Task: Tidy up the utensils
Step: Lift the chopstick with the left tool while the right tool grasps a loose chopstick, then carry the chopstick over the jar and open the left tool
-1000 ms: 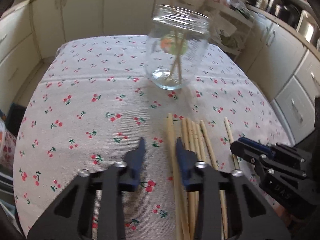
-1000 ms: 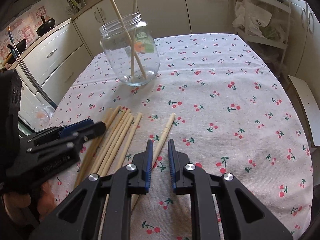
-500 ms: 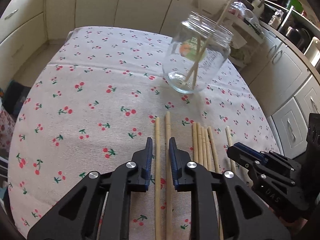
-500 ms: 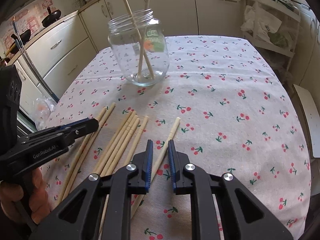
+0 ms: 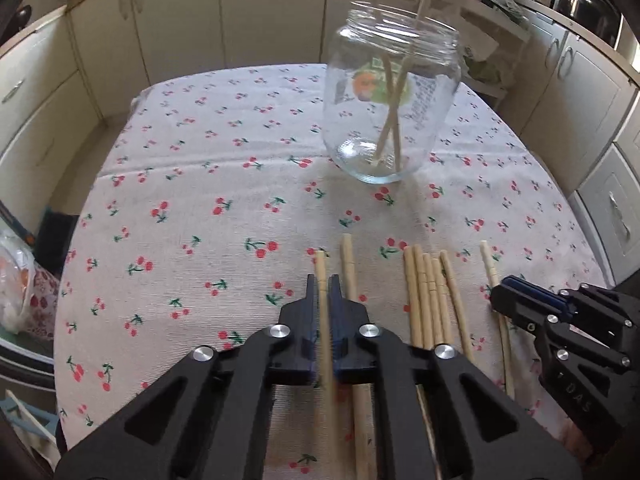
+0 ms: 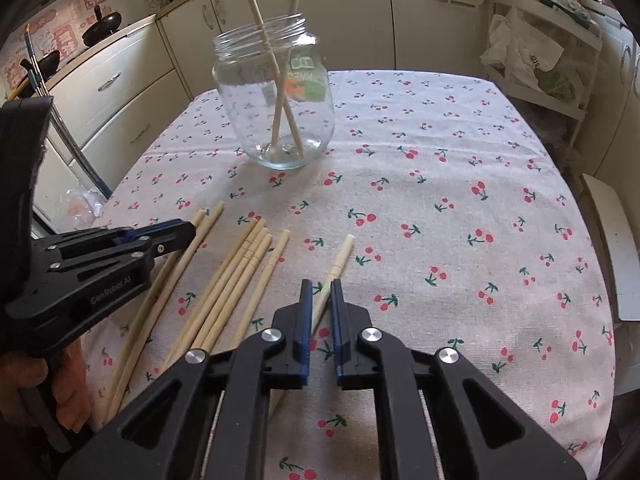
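A clear glass jar (image 5: pixel 390 112) (image 6: pixel 276 108) stands upright on the cherry-print cloth with two chopsticks leaning inside. My left gripper (image 5: pixel 323 284) (image 6: pixel 191 229) is closing, its pads pressed on one wooden chopstick (image 5: pixel 320 264) lying on the cloth. A second chopstick (image 5: pixel 348 264) lies just right of it. Several more chopsticks (image 5: pixel 428 292) (image 6: pixel 244 264) lie side by side further right. My right gripper (image 6: pixel 320 288) (image 5: pixel 502 294) is closing on a lone chopstick (image 6: pixel 340 258) (image 5: pixel 489 264), which lies at a slant between its pads.
The table (image 5: pixel 200 200) is covered by the cloth and ringed by cream cabinets (image 5: pixel 120 40). A wire rack with bags (image 6: pixel 536 64) stands at the back right. A plastic bag (image 5: pixel 16 280) sits off the table's left edge. A hand (image 6: pixel 60 392) holds the left gripper.
The left gripper went from open beside the bundle to closed around one chopstick that lies apart to the left. The right gripper's jaws narrowed onto the lone chopstick without shifting.
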Available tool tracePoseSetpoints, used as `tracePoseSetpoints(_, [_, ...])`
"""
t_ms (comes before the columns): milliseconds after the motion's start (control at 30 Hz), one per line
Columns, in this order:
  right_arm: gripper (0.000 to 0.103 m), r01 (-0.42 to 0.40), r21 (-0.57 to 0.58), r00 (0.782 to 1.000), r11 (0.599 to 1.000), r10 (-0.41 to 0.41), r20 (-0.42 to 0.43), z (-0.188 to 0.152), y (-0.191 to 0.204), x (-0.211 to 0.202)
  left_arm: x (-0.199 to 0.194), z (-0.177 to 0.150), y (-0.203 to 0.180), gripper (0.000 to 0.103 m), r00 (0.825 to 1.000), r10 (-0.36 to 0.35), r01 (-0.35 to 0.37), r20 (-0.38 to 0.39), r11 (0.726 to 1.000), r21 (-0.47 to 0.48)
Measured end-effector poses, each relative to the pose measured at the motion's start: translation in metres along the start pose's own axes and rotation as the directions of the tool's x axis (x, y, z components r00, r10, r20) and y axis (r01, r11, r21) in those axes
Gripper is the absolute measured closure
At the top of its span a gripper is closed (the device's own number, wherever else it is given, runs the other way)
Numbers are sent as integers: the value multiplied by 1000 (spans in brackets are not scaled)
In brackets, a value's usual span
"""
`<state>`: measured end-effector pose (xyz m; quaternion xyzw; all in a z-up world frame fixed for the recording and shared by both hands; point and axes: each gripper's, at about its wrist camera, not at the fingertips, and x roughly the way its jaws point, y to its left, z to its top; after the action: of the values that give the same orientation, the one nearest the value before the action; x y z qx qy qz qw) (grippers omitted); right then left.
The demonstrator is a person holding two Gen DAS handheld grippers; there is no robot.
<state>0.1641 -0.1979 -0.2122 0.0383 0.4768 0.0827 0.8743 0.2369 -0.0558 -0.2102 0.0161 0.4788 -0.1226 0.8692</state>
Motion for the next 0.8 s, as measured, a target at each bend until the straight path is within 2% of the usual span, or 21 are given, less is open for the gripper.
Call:
tracePoseSetpoints(133, [94,-3,0,1000,1000,3,-17,2,-1,-2,-4,-2,6,98,999,-40,39,-19,999,-22])
tracePoseSetpoints(233, [90,6,1,999,1000,-6,-35,5,0,1,-1,-1,10,97,998,-56,54,-42,998,-39])
tracePoseSetpoints(367, [89,52,-48,998,997,-54,-43,7,9,5,3,5,3,97,998,-15,15,-65,1000,5])
tracePoseSetpoints(467, [94,64,-66,997,996,-67,-45,8,11,6,5,8,-4,98,998,16,-13,-69,999,44])
tracePoseSetpoints(567, [96,40,-33,998,999,-41,-46,8,4,5,3,11,2,98,997,-32,33,-75,999,14])
tracePoseSetpoints(667, [96,9,12,999,1000,-8,-41,7,-3,3,-14,18,10,98,998,-62,62,-5,998,-22])
tracePoseSetpoints(700, [97,4,23,999,1000,-3,-39,7,-4,3,-24,23,16,98,995,-92,94,42,994,-53])
tracePoseSetpoints(800, [97,-2,41,1000,999,3,-31,6,-4,2,-49,37,25,98,981,-110,125,158,988,-92])
